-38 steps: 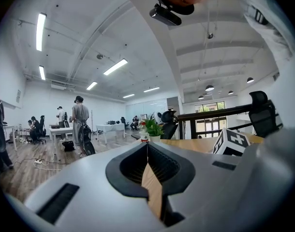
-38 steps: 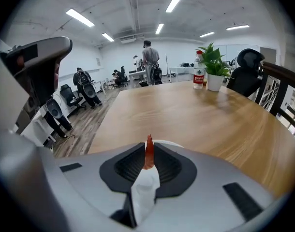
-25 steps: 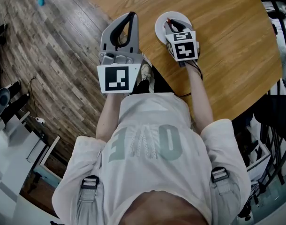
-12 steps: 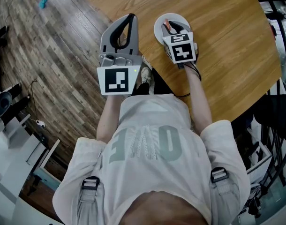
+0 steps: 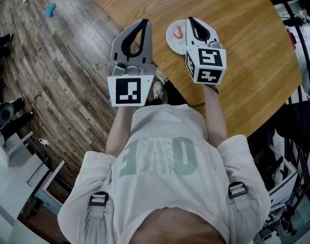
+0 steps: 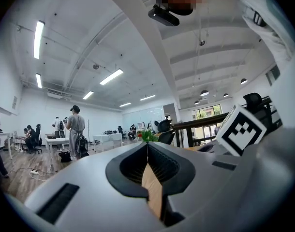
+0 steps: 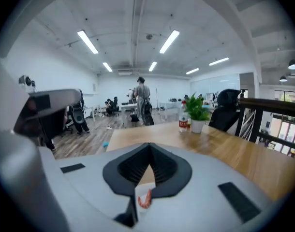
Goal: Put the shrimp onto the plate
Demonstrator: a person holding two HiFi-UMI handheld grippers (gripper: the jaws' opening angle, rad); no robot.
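A small orange shrimp lies on the round white plate near the wooden table's edge. My right gripper hangs above the plate's right side, jaws shut with nothing in them. Through the loop of its jaws in the right gripper view I see the shrimp on the plate below my right gripper. My left gripper is shut and empty, held left of the plate at the table's edge. In the left gripper view only a strip of wood shows behind my left gripper.
The round wooden table spreads to the right and back. A water bottle and a potted plant stand at its far end. Plank floor lies to the left, black metal frames to the right. People stand far off.
My right gripper has risen and shifted right off the plate, leaving the shrimp lying on it. The left gripper has barely moved.
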